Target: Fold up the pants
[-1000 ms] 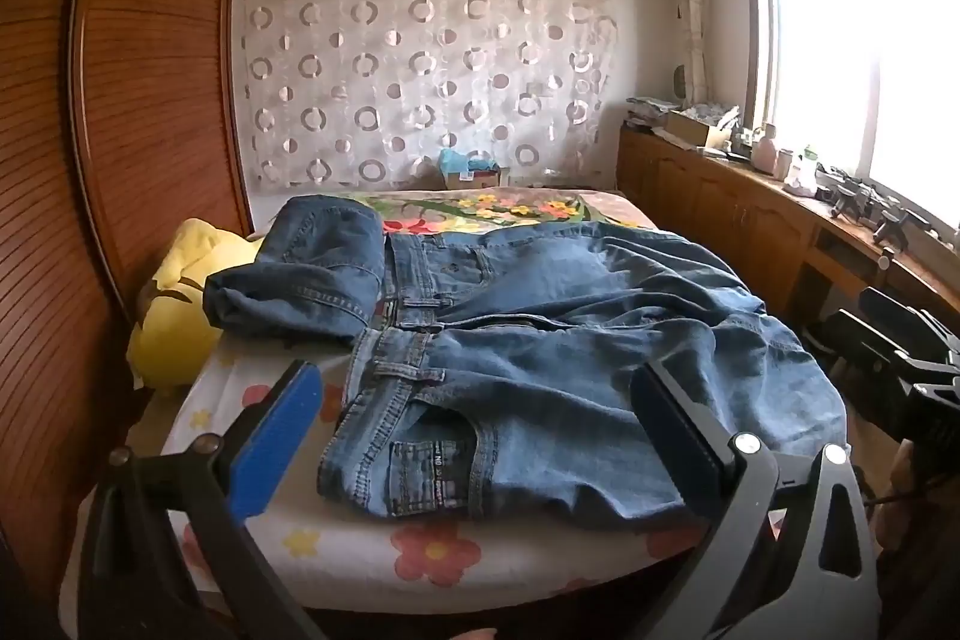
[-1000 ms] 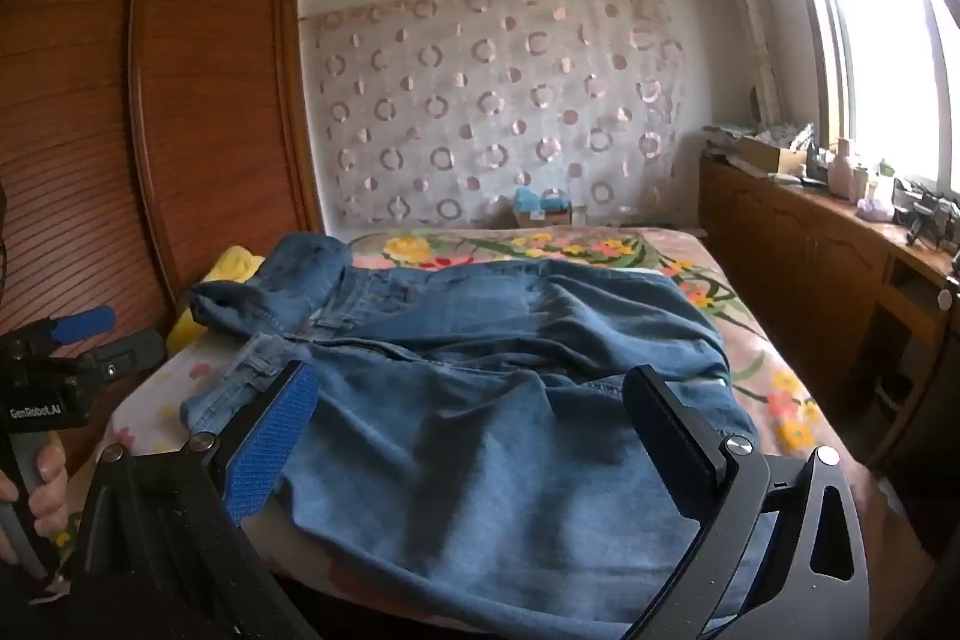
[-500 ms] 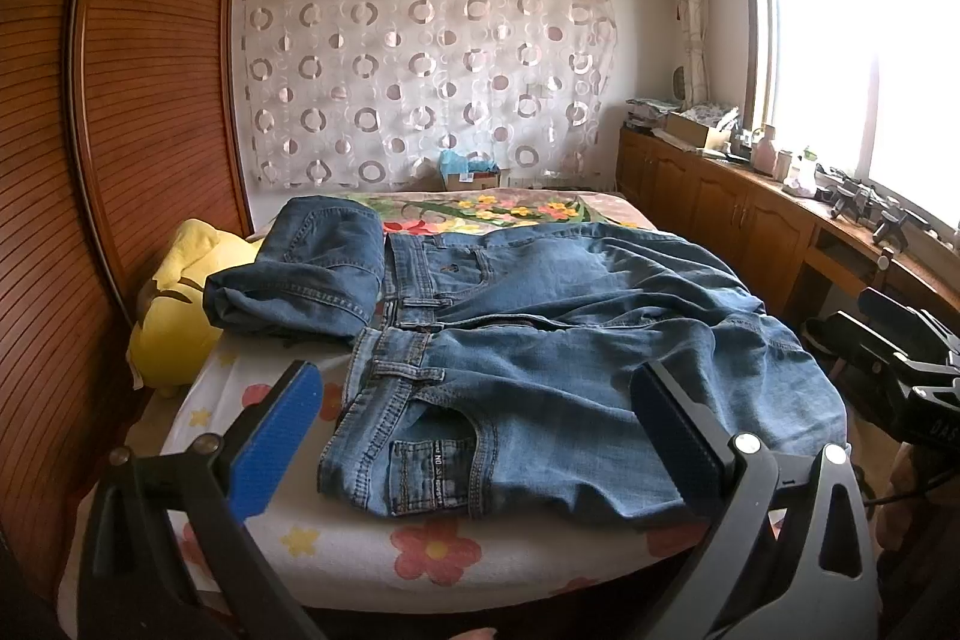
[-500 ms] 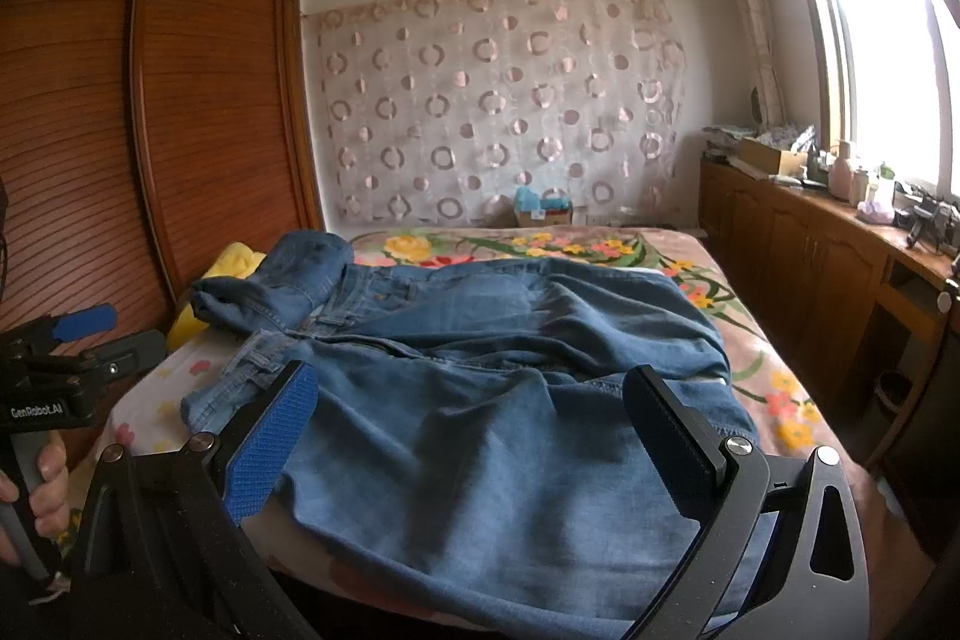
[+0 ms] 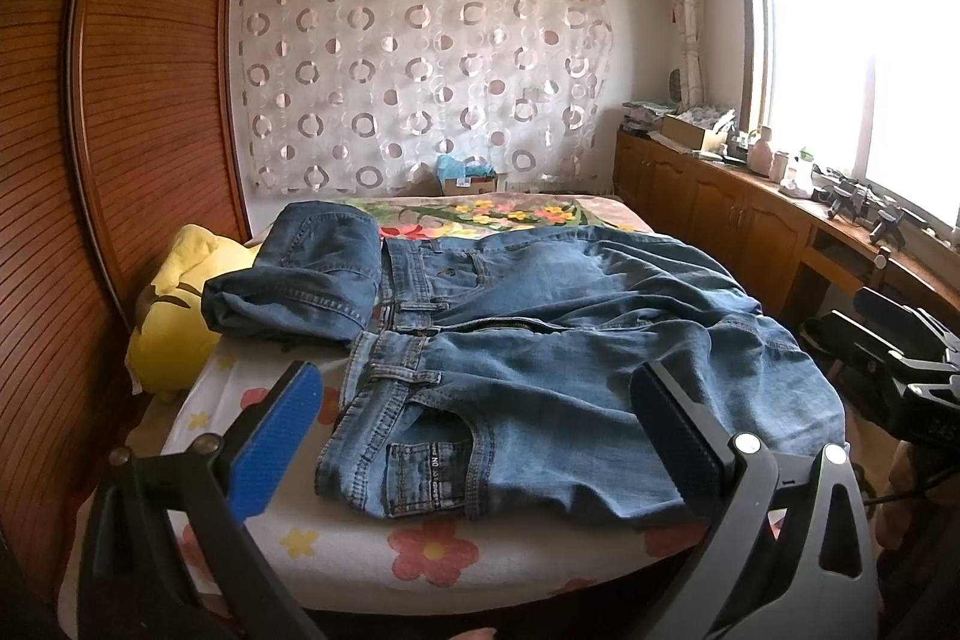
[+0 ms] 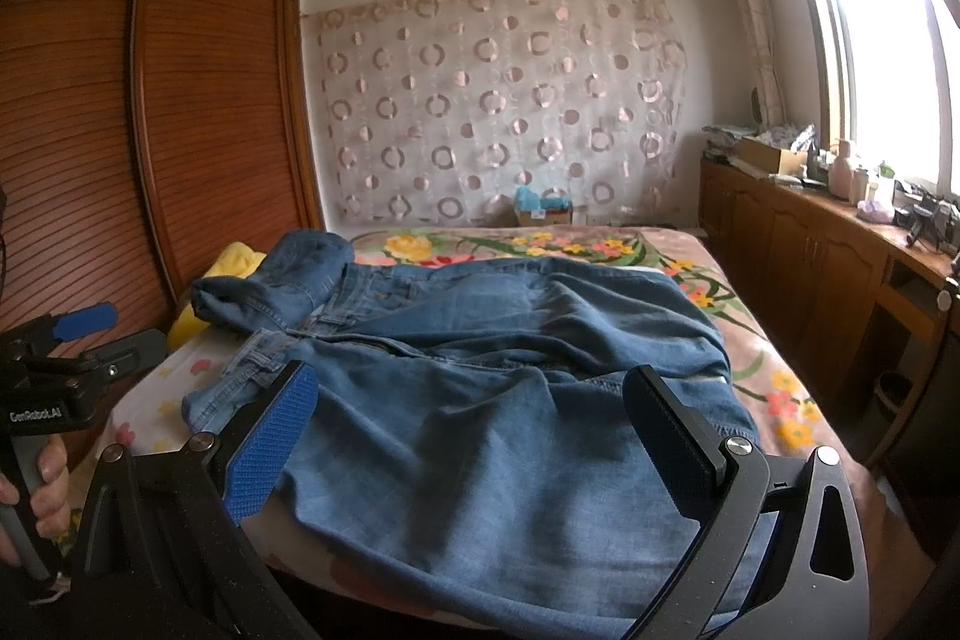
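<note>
Blue jeans (image 5: 540,358) lie spread on the bed, waistband to the left, legs running right and hanging over the near edge; they also show in the right wrist view (image 6: 480,400). A second, folded pair of jeans (image 5: 300,280) rests at the left by the waistband. My left gripper (image 5: 474,436) is open and empty, held just short of the waist corner and pocket. My right gripper (image 6: 468,430) is open and empty, hovering over the legs near the bed edge. The left gripper shows in the right wrist view (image 6: 78,340), and the right gripper's body in the left wrist view (image 5: 900,358).
The bed has a floral sheet (image 5: 432,550). A yellow plush toy (image 5: 174,316) lies at the bed's left edge by the wooden wardrobe (image 5: 138,100). A small box (image 5: 468,178) stands at the bed's far end. A wooden cabinet (image 5: 750,220) with clutter runs under the window at right.
Both grippers stay open and almost still. The views have barely shifted and the jeans have not moved.
</note>
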